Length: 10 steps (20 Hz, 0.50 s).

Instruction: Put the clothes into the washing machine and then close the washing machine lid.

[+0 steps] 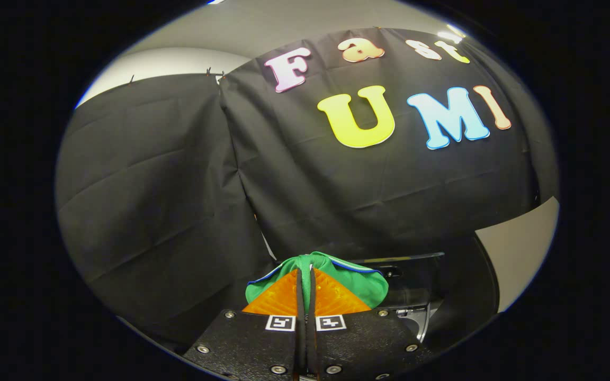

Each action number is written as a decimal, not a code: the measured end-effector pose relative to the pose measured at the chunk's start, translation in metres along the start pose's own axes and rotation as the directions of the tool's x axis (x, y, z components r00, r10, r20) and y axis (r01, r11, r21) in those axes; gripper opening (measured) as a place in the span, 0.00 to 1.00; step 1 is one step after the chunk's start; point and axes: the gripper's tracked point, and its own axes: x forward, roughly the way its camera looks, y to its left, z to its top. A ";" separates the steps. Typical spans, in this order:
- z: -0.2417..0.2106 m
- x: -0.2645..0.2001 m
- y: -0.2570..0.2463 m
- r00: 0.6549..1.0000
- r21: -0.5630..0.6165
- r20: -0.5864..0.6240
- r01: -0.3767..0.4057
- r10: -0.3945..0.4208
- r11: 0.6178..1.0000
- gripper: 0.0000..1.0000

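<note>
The tongs (305, 272) are pressed almost fully together, the two fingers side by side with only a thin slit between them, and a green fabric garment with a thin blue-and-white edge (358, 278) is pinched in that slit. The cloth bunches up over the fingertips and drapes to either side of them, held up in the air in front of the black cloth wall (178, 185).

Just beyond the garment and a little to its right lies a dark, glossy curved surface with a clear, raised panel (416, 288); I take this to be the washing machine with its lid up, though too little of it shows to be sure. The garment is above and on the near side of that opening, not yet inside it.

Risks from here, as I judge them: the grip is on a small fold of soft cloth, so a quick swing could let it slip out short of the drum. A trailing edge could also catch on the rim or the raised lid, and then get trapped when the lid is shut.

As for writing, each finger carries a small square black-and-white marker (280, 323) at its base; it is a coded pattern, not readable text. No brand shows on the machine.
</note>
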 end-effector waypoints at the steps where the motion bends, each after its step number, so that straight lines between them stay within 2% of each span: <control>1: -0.012 0.006 0.002 1.000 -0.009 -0.011 0.003 -0.003 1.000 0.00; 10: -0.090 0.046 -0.008 0.992 -0.041 -0.107 0.067 -0.071 0.997 0.00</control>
